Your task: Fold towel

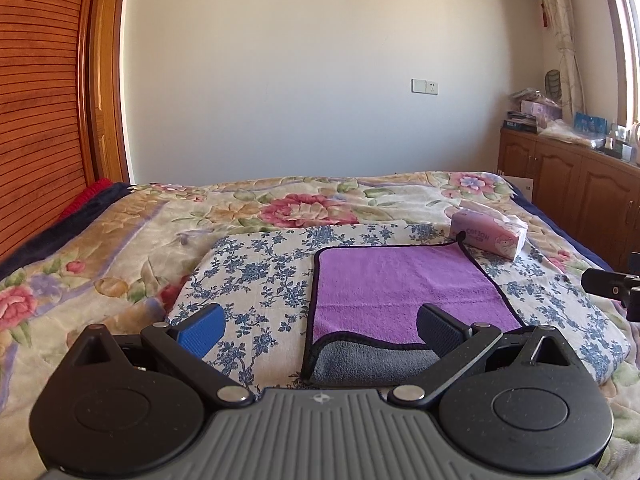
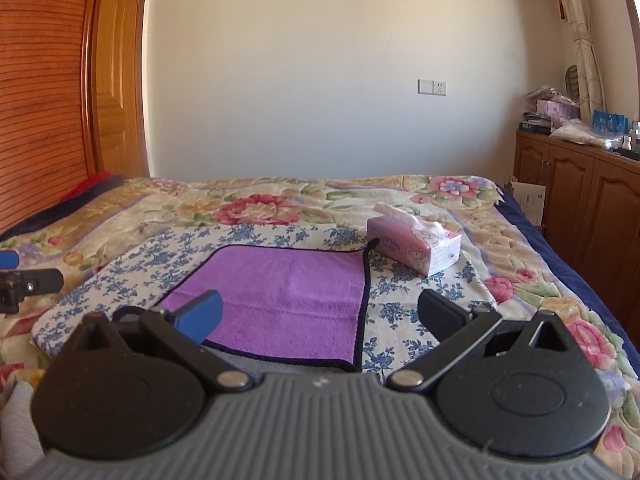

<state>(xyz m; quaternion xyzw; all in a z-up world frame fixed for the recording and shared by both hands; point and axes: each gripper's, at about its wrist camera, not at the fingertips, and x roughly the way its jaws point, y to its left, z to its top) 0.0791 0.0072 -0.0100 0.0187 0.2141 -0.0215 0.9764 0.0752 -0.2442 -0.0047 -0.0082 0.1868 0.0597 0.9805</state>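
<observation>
The purple towel (image 1: 404, 288) lies already folded once on a blue-flowered cloth (image 1: 256, 268) on the bed (image 1: 100, 240), its grey underside showing at the near edge. Both the left tongs (image 1: 324, 330) and right tongs (image 2: 320, 316) hover near it, spread wide and empty. A pinch could catch only the top layer or the cloth beneath, skewing the next fold, and the tissue box (image 2: 416, 246) near the far right corner may get nudged.

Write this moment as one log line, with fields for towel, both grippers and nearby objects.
towel: purple, folded once, grey underside showing | left gripper: open, empty | right gripper: open, empty | tissue box: beside towel's far corner
</observation>
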